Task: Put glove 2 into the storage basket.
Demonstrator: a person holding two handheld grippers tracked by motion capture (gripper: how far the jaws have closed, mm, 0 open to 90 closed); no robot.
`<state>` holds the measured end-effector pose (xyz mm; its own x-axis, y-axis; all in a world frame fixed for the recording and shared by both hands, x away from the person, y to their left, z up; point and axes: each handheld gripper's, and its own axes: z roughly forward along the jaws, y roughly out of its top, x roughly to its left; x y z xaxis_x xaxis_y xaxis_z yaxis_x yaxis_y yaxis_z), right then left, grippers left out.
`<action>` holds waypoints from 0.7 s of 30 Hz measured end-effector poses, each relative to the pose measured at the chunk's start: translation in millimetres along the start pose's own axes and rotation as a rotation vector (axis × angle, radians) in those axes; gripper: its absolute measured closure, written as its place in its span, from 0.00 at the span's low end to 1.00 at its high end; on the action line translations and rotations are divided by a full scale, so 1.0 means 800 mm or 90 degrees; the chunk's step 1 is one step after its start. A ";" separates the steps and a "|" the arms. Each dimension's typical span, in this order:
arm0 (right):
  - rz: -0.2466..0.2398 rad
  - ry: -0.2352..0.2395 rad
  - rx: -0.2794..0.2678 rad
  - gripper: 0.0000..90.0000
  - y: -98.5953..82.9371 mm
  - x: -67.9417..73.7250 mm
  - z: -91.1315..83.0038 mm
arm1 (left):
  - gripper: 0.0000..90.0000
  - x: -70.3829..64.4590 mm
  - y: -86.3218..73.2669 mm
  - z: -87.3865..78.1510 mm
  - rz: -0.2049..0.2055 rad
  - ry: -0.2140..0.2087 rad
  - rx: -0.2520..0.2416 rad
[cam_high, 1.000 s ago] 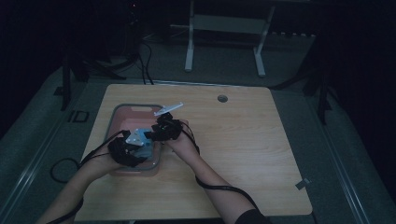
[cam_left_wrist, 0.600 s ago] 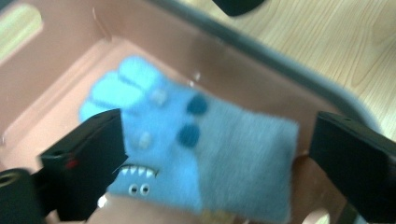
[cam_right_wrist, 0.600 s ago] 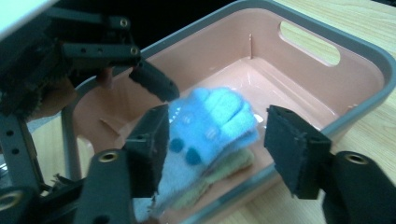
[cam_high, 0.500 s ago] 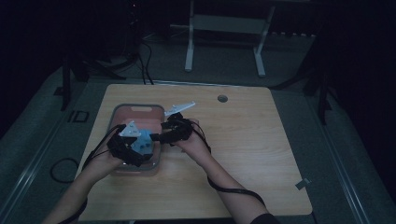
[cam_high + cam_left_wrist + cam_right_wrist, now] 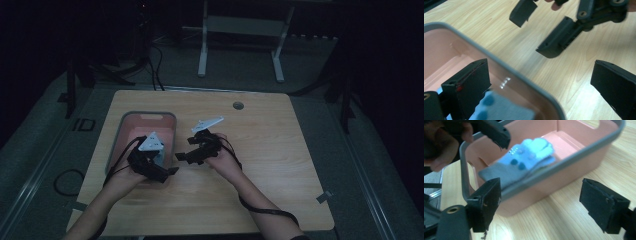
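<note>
Withdrawn from the pink bin [image 5: 584, 153], the right gripper [image 5: 539, 205] now hangs beside it, jaws wide apart and empty. Just ahead, a pale blue sock [image 5: 524, 161] lies inside, beneath the left gripper [image 5: 155, 167], also spread wide, empty.

Wooden table [image 5: 280, 150], seemingly pink bin [image 5: 131, 127]

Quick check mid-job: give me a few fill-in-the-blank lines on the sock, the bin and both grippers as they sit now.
1. The blue sock lies inside the pink ____.
2. The right gripper has its jaws ____, with nothing between them.
3. The bin stands on a ____ table.
4. The left gripper is at the bin's ____ edge.

Missing words: bin; open; wooden; near
</note>
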<state>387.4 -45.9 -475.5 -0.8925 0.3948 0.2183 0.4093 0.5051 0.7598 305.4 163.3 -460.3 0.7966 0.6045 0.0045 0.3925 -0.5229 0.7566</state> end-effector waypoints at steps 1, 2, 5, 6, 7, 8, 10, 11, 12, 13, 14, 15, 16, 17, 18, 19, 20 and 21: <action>0.000 -0.002 -0.001 0.18 -0.002 -0.002 -0.003 | 0.03 -0.004 0.001 0.002 0.001 -0.001 0.001; -0.002 -0.001 -0.004 0.18 -0.005 -0.004 -0.006 | 0.03 -0.007 0.002 0.004 0.005 0.001 -0.002; -0.003 -0.016 0.001 0.17 -0.013 -0.010 -0.017 | 0.03 -0.017 0.006 0.009 0.008 -0.010 -0.009; -0.003 -0.020 0.002 0.17 -0.016 -0.012 -0.021 | 0.03 -0.020 0.007 0.011 0.008 -0.017 -0.010; -0.002 -0.022 0.004 0.17 -0.019 -0.014 -0.024 | 0.03 -0.024 0.008 0.013 0.009 -0.022 -0.009; -0.003 -0.024 0.005 0.17 -0.022 -0.016 -0.027 | 0.03 -0.028 0.009 0.016 0.011 -0.029 -0.010; -0.006 -0.029 0.009 0.16 -0.029 -0.019 -0.033 | 0.03 -0.034 0.011 0.022 0.020 -0.033 -0.006; -0.006 -0.030 0.009 0.16 -0.032 -0.021 -0.036 | 0.03 -0.038 0.012 0.025 0.023 -0.037 -0.006; -0.006 -0.032 0.009 0.16 -0.036 -0.022 -0.039 | 0.03 -0.041 0.013 0.027 0.023 -0.044 -0.006; -0.005 -0.036 0.011 0.16 -0.040 -0.023 -0.041 | 0.03 -0.043 0.014 0.030 0.025 -0.049 -0.007; -0.007 -0.036 0.011 0.16 -0.043 -0.025 -0.044 | 0.03 -0.046 0.015 0.032 0.027 -0.054 -0.008; -0.006 -0.035 0.009 0.16 -0.047 -0.026 -0.046 | 0.03 -0.049 0.017 0.034 0.028 -0.056 -0.010; -0.007 -0.035 0.009 0.16 -0.051 -0.027 -0.048 | 0.03 -0.052 0.018 0.037 0.030 -0.060 -0.011; -0.011 -0.036 0.008 0.16 -0.055 -0.028 -0.050 | 0.03 -0.054 0.019 0.039 0.031 -0.063 -0.013; -0.014 -0.039 0.010 0.16 -0.059 -0.028 -0.052 | 0.03 -0.056 0.020 0.041 0.032 -0.064 -0.014; -0.015 -0.040 0.012 0.16 -0.063 -0.029 -0.054 | 0.03 -0.059 0.021 0.043 0.033 -0.069 -0.015; -0.016 -0.041 0.015 0.16 -0.067 -0.030 -0.056 | 0.03 -0.061 0.022 0.046 0.035 -0.073 -0.016; -0.017 -0.042 0.016 0.16 -0.071 -0.031 -0.058 | 0.03 -0.063 0.023 0.049 0.038 -0.077 -0.015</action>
<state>377.9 -120.0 -495.4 -0.8887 0.4307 0.1571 0.3915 0.5346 0.7490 290.3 99.6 -471.8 0.8683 0.4953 -0.0278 0.3328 -0.5401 0.7730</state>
